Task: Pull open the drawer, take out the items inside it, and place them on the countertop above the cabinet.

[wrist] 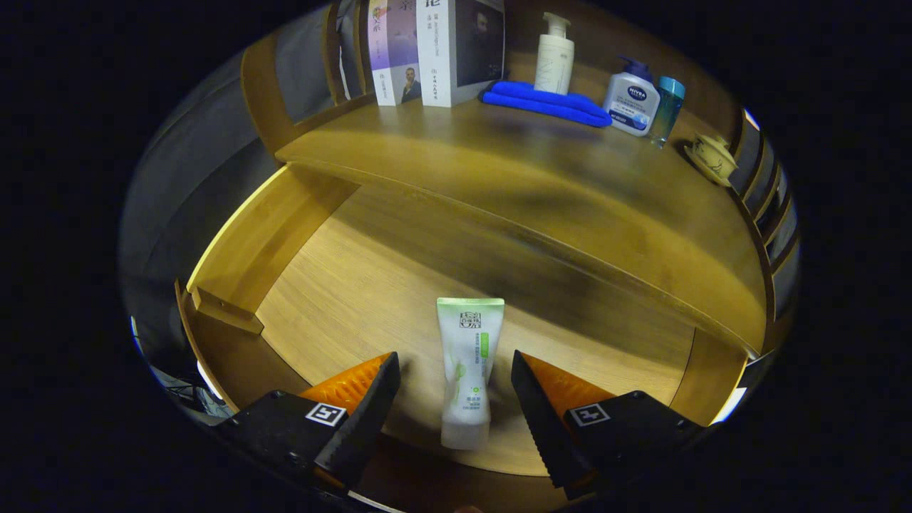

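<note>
Wooden drawer (271, 235) pulled open; white-green plastic tube (467, 370) lies flat inside. Gripper (456, 388) fingers spread apart, either side of tube, not touching. Wooden countertop (541, 185) beyond tube.

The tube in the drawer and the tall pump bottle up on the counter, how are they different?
The tube lies flat in the open drawer, between the open gripper fingers; the pump bottle stands upright on the counter. The tube has green markings and no pump; the bottle is plain cream. Both are pale.
</note>
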### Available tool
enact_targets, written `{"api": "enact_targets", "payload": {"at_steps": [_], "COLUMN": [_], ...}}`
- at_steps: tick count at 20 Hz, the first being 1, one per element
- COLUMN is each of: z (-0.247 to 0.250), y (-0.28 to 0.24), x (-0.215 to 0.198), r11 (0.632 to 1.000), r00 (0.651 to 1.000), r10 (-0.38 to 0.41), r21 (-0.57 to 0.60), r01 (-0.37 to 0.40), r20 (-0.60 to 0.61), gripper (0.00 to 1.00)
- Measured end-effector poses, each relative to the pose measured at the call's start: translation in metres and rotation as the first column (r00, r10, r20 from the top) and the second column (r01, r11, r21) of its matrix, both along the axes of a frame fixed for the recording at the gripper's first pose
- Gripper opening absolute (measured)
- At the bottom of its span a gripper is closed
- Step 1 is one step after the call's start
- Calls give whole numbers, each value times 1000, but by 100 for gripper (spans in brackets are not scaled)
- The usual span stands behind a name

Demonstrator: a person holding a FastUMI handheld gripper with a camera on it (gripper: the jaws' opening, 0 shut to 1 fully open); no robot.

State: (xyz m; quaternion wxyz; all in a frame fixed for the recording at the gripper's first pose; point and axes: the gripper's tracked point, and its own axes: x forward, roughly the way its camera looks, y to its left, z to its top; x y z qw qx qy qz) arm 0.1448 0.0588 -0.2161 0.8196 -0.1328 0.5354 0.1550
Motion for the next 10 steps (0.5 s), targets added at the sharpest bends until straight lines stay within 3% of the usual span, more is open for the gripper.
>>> {"api": "enact_targets", "payload": {"at_steps": [7, 10], "z": [-20, -27], "y": [-2, -13], "x": [-4, -7], "r11": [1000, 999], "r00": [996, 995], "r10": [-9, -27], "r21": [-8, -43], "r01": [8, 23], "r20": [-88, -96], "gripper": [96, 59]}}
